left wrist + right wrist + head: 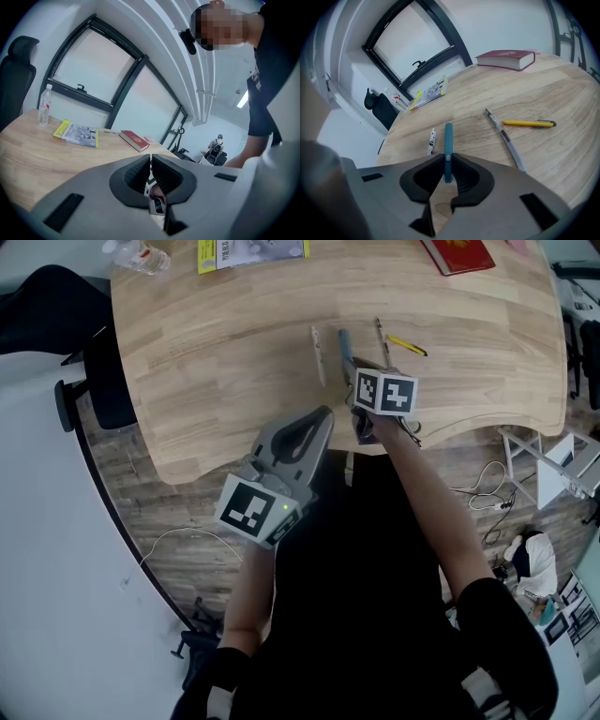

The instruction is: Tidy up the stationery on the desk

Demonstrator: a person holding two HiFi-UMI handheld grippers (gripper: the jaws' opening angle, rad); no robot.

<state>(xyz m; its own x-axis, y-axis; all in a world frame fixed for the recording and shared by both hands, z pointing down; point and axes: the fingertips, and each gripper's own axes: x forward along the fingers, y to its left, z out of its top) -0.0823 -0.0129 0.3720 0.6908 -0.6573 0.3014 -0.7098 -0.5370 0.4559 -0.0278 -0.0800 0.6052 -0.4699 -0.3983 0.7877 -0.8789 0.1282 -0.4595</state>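
Observation:
Four pens lie or hang near the front of the wooden desk (216,362): a white one (319,354), a teal one (344,343), a clear grey one (382,338) and a yellow one (408,345). My right gripper (353,373) is over the desk's front edge, shut on the teal pen (448,140), which sticks out forward between its pads, tip raised off the wood. In the right gripper view the white pen (431,140) lies left of it, the clear pen (505,136) and yellow pen (529,123) to the right. My left gripper (323,416) hovers off the desk's front edge, shut and empty.
A red book (457,254) lies at the far right of the desk, a yellow booklet (251,253) at the far middle and a plastic bottle (139,256) at the far left. A black chair (94,381) stands by the desk's left end. Cables lie on the floor (487,488).

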